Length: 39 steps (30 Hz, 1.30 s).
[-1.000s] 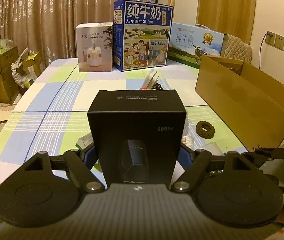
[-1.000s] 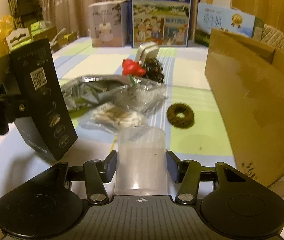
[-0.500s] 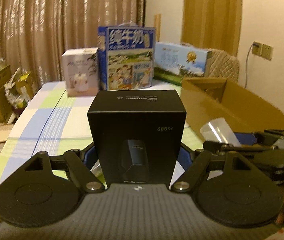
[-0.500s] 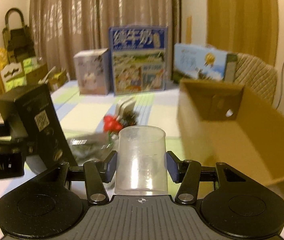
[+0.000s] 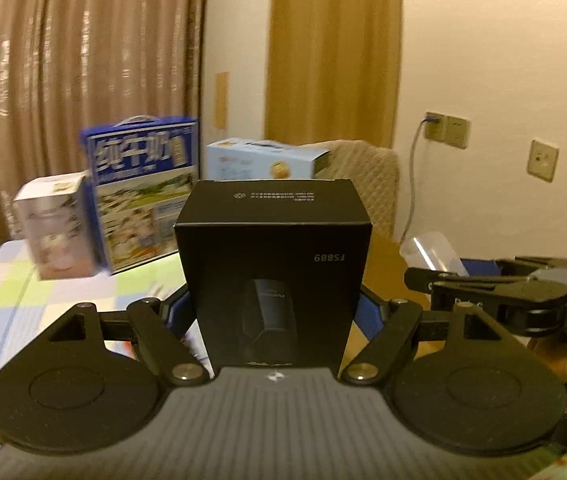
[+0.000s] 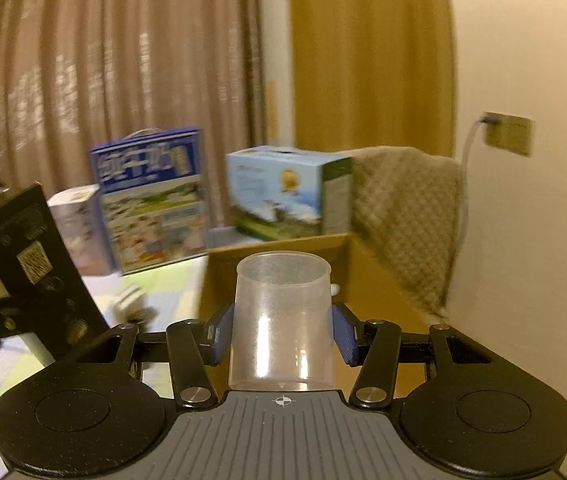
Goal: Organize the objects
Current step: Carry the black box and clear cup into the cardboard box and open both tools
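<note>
The left gripper (image 5: 273, 308) has its fingers (image 5: 179, 312) pressed against both side faces of a black box (image 5: 273, 264), which stands upright between them — long axis vertical, its printed front turned back toward the camera, with the "FS889" lettering and the top-flap text reading upside down from there. The box fills the gap between the fingers and rises well above them.

The right gripper (image 6: 281, 334) has its blue-padded fingers (image 6: 219, 336) closed on a clear plastic cup (image 6: 281, 320). The cup stands upright, open mouth up and base down by the gripper body, long axis vertical; it flares slightly toward the rim. In the left wrist view the same cup shows off to the right of the fingers, tilted, its mouth pointing up and to the left.

Straight beyond the right fingers lies an open cardboard box (image 6: 363, 264), its brown walls just behind and to either side of the cup. In the right wrist view the black box appears to the left of the fingers, leaning, a QR code on its side.

Farther ahead on the checked surface (image 5: 15, 292) stand a tall blue milk carton (image 5: 143, 188), a small white box (image 5: 53, 232) to its left and a light blue carton (image 6: 287, 196) to its right. A quilted chair back (image 6: 407, 216) sits beyond the cardboard box — the background is blurred.
</note>
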Each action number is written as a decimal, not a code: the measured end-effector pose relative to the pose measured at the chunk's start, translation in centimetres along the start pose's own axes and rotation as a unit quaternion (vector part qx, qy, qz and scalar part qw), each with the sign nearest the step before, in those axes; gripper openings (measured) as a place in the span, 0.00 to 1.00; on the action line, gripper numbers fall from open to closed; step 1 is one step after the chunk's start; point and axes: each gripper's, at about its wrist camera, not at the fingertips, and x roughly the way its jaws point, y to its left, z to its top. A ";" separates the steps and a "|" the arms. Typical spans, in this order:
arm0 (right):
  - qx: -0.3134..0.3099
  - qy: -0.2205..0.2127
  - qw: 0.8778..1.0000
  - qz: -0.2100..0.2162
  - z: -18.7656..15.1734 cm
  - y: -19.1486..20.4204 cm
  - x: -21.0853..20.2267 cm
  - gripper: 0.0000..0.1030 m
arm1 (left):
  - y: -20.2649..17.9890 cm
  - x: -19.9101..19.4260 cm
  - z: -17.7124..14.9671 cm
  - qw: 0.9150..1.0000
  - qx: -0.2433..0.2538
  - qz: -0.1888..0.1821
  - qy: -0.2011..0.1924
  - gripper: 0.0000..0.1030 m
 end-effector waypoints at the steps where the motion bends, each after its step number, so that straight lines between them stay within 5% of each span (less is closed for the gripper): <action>1: 0.006 -0.002 1.000 -0.008 0.2 -0.9 0.1 0.48 | -0.3 0.7 0.4 1.000 0.000 -0.005 0.001 0.73; 15: 0.076 0.027 0.995 -0.056 -1.2 -6.8 0.2 0.48 | -5.4 7.7 0.8 0.995 0.008 -0.091 0.038 0.74; 17: 0.079 0.029 0.995 -0.058 -1.3 -7.1 0.2 0.48 | -5.5 8.1 0.7 0.994 0.010 -0.102 0.040 0.87; 36: 0.096 0.028 0.995 -0.017 -0.9 -5.8 1.2 0.48 | -0.3 5.4 -0.1 0.999 -0.013 -0.032 0.036 0.89; 39: 0.096 0.017 0.995 -0.015 -0.7 -5.4 1.3 0.61 | 0.3 5.2 -0.1 0.999 -0.017 -0.027 0.035 0.90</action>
